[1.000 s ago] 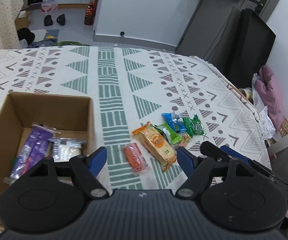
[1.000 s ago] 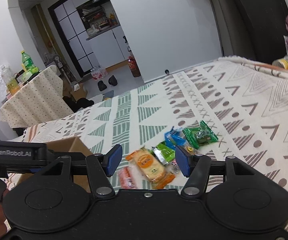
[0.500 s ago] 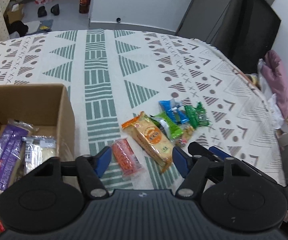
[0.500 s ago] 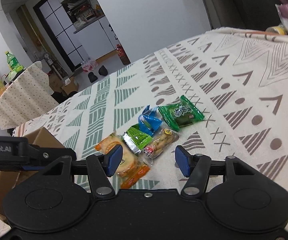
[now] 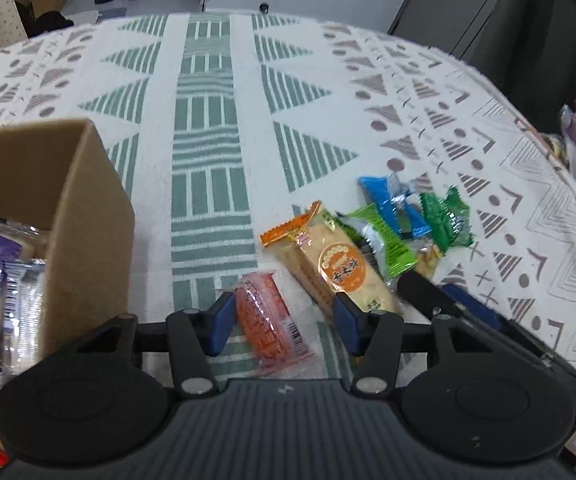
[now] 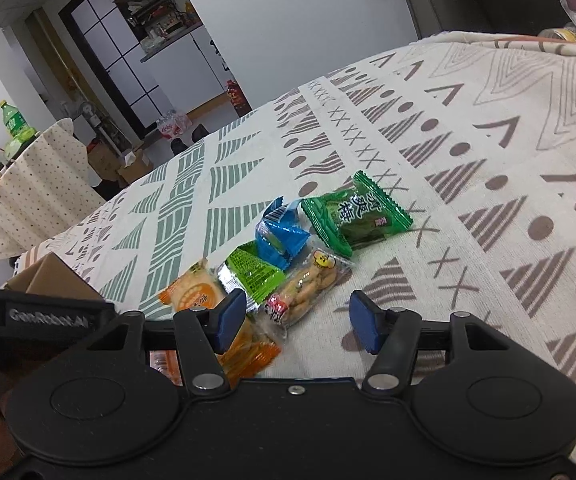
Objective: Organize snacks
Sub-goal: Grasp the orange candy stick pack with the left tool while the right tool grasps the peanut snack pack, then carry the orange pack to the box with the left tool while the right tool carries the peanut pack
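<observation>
Left tool [image 5: 282, 322]: has dropped lower and moved rightward, its blue pads now straddling the small red-orange plastic snack packet [image 5: 269, 322].
Brown cardboard box [image 5: 88, 216]: has slid toward the left edge of that view.
Right tool [image 6: 297, 322]: has come down and forward, close over the clear packet of peanuts [image 6: 306, 290].
</observation>
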